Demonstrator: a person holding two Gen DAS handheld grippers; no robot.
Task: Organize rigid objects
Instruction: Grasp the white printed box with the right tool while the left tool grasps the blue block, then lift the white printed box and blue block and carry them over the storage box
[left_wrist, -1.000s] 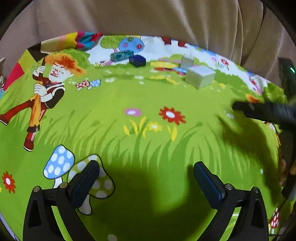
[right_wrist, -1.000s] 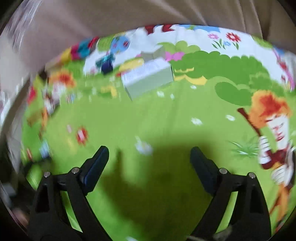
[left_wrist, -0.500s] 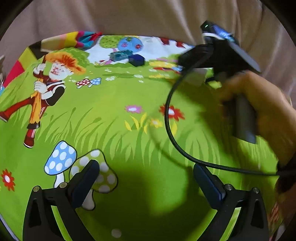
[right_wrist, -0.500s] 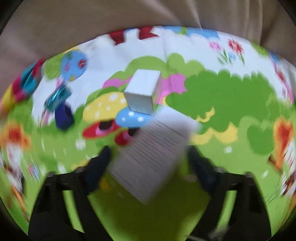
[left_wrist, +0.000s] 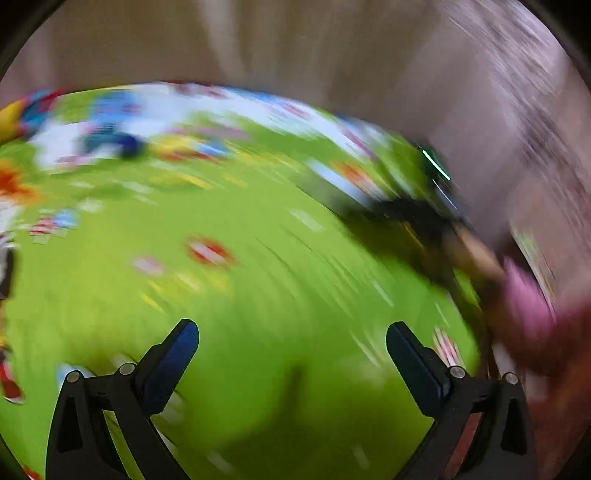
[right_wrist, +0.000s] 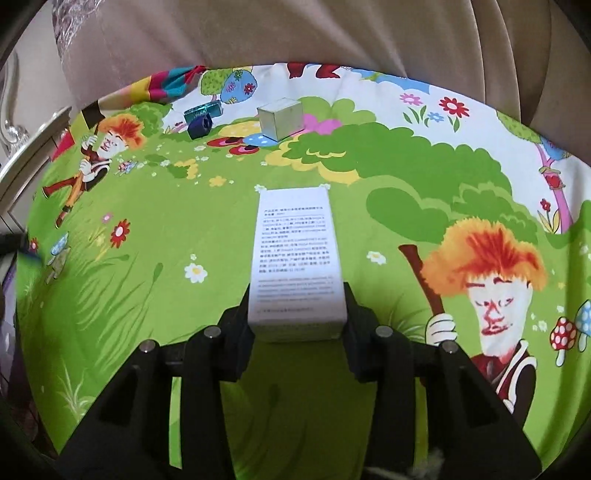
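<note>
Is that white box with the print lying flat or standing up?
Lying flat: the white box shows its broad printed face upward, between the closing right gripper.

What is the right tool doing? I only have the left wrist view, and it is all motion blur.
Observer: The right tool has a white box between its fingers. Its jaws are closing, and the pads are against the box's sides.
Reviewer: How does the box lie in the grip?
Observer: Lengthwise, pointing away from the tool, with its printed face up.
Reviewer: What else is left to sort?
Observer: Near the far edge of the mat there is a grey cube. To its left are a dark blue block and a teal box, close together.
</note>
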